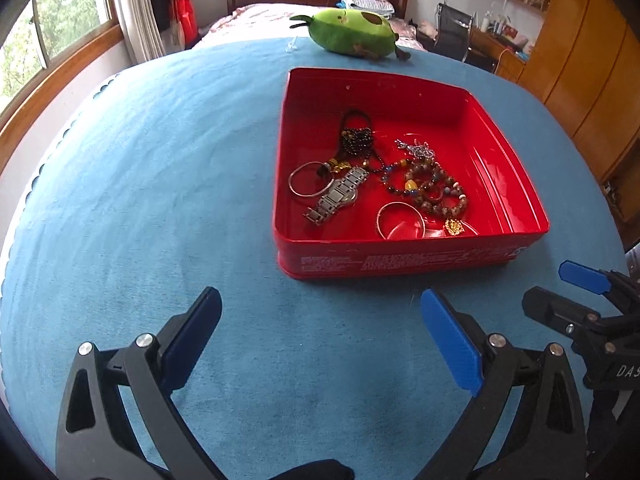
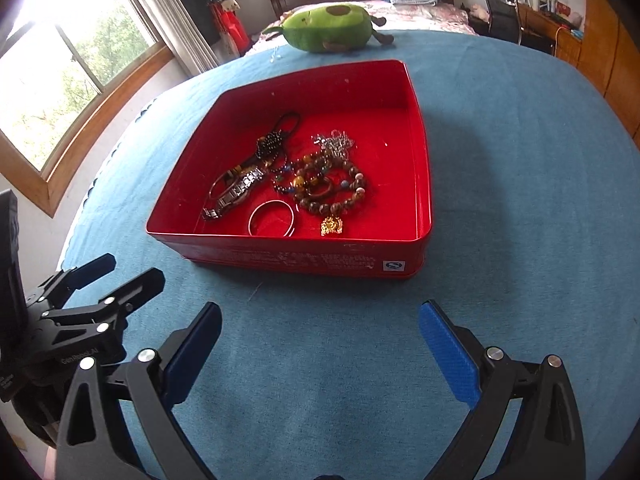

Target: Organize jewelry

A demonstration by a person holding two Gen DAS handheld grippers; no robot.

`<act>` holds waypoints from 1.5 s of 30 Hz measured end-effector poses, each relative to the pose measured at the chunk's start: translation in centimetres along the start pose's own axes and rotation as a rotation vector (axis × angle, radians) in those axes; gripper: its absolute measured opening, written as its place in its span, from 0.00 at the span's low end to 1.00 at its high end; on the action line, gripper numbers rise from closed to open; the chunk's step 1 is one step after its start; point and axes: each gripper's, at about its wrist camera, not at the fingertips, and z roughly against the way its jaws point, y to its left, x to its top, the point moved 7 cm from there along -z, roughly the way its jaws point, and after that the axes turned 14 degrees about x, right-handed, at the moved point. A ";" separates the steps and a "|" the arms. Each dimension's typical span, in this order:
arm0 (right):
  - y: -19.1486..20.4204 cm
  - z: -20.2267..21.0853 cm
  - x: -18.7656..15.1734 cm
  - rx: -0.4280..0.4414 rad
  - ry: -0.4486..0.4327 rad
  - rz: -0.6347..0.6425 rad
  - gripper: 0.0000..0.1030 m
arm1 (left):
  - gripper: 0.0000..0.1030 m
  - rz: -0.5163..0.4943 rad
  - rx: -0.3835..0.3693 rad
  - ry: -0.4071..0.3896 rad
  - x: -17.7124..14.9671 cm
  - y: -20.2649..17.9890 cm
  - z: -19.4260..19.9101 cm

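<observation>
A red tin (image 1: 400, 264) (image 2: 280, 254) stands open on the blue cloth. In it lie a metal watch (image 1: 338, 196) (image 2: 236, 194), two silver bangles (image 1: 400, 222) (image 2: 272, 220), beaded bracelets (image 1: 436, 192) (image 2: 332, 188), a gold pendant (image 1: 454, 226) (image 2: 331, 226), a silver chain (image 1: 416, 148) and a black bead necklace (image 1: 356, 136). My left gripper (image 1: 320, 296) hovers open, short of the tin's near wall, with nothing between its fingers. My right gripper (image 2: 320, 306) is open too, beside the left, in front of the tin and holding nothing.
A green plush toy (image 1: 352, 32) (image 2: 328, 28) lies on the cloth beyond the tin. The blue cloth (image 1: 160, 200) spreads wide to the left and near side. A window is at the left; wooden wardrobes and a desk with a chair stand at the right.
</observation>
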 end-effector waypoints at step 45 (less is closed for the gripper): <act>-2.0 -3.6 1.0 -0.036 0.061 -0.012 0.96 | 0.96 -0.010 0.035 0.028 0.8 -0.3 -2.6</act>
